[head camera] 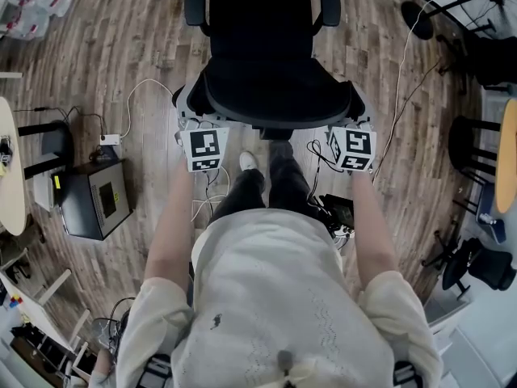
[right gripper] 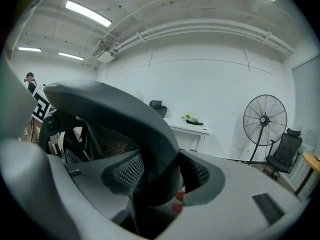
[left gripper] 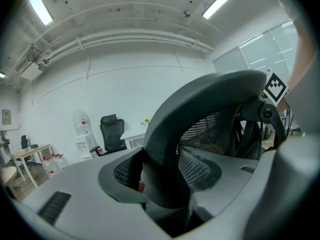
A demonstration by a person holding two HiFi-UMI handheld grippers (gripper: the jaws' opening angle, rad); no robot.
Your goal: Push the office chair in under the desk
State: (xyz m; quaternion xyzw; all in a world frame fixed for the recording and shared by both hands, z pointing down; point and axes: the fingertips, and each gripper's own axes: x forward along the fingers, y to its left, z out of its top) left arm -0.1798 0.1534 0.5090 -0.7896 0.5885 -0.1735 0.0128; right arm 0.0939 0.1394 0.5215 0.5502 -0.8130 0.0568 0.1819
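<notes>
Left gripper [head camera: 189,124] is clenched on the left end of the office chair's [head camera: 262,47] backrest rim [head camera: 275,113]. Its own view shows the dark rim filling the gap between the mesh-faced pads [left gripper: 125,171]. The right gripper [head camera: 356,124] is clamped the same way on the rim's right end.

The chair faces away from the person, with its seat reaching toward the top of the head view and its two armrests [head camera: 195,2] beyond that. The curved backrest rim runs left to right, across the line of the person's forearms.

The chair stands on a wood-plank floor [head camera: 121,63]. At the left are a black box [head camera: 95,199] and a white cable [head camera: 137,95]. Further right, the gripper views show a white wall, a second black chair [left gripper: 111,134], a white desk [right gripper: 192,129] carrying a small plant, and a standing fan [right gripper: 265,120].

The chair lies directly ahead of both grippers, upright, with the person's legs [head camera: 266,184] just behind its back.
</notes>
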